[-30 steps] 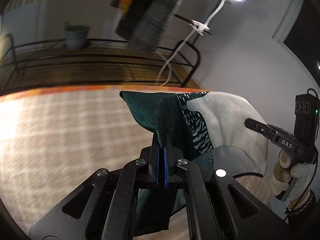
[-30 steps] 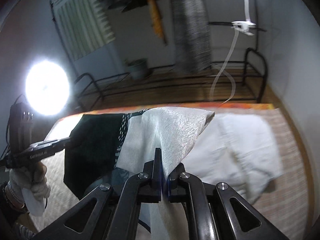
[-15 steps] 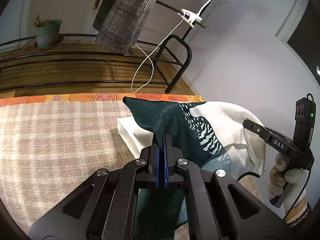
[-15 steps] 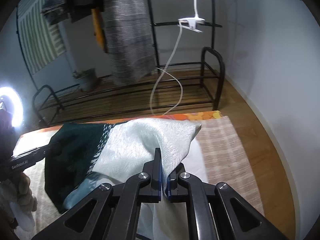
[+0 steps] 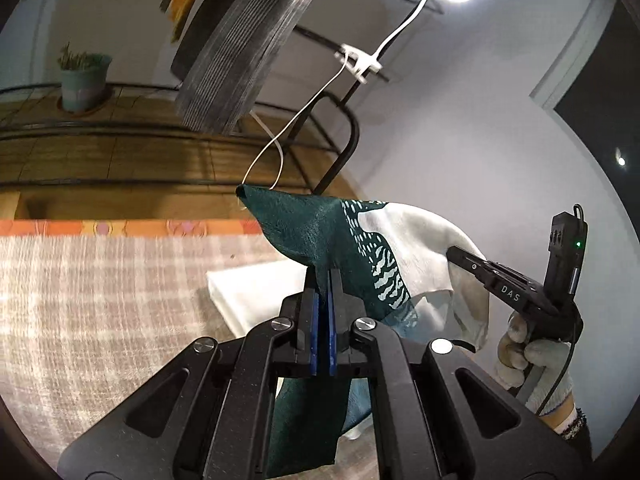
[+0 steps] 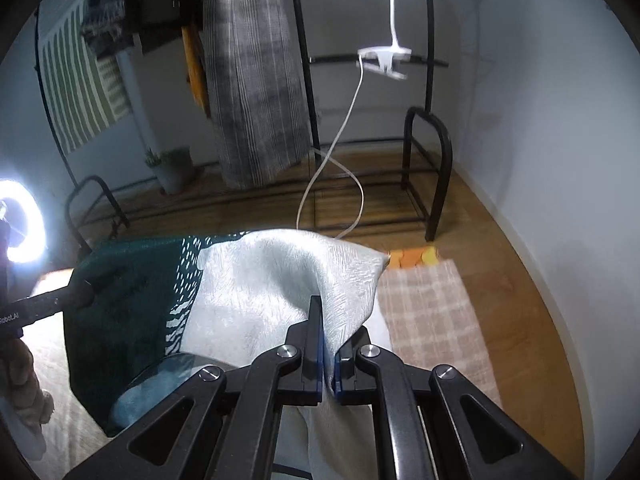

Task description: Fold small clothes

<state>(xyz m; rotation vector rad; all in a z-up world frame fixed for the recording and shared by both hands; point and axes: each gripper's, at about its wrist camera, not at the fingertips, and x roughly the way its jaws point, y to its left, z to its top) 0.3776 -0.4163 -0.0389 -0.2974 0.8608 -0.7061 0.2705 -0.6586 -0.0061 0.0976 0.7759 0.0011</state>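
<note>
A small cloth, dark green at one end and pale grey-white at the other (image 5: 360, 248), hangs in the air between both grippers. My left gripper (image 5: 323, 280) is shut on its green corner. My right gripper (image 6: 328, 320) is shut on the pale corner (image 6: 288, 280). The right gripper also shows in the left wrist view (image 5: 480, 268), gripping the pale edge. The left gripper shows in the right wrist view (image 6: 80, 292) at the green end. The cloth is lifted above the checked mat (image 5: 100, 300).
A folded white cloth (image 5: 256, 292) lies on the checked mat below the held cloth. An orange patterned edge (image 5: 120, 226) borders the mat. Behind stand a black metal rack (image 6: 432, 184), hanging clothes (image 6: 252, 80), a potted plant (image 5: 82, 80) and a white cable (image 6: 340, 168).
Both grippers have tilted up and lifted the cloth higher. The cloth still hangs between them, and the folded white cloth beneath shows more.
</note>
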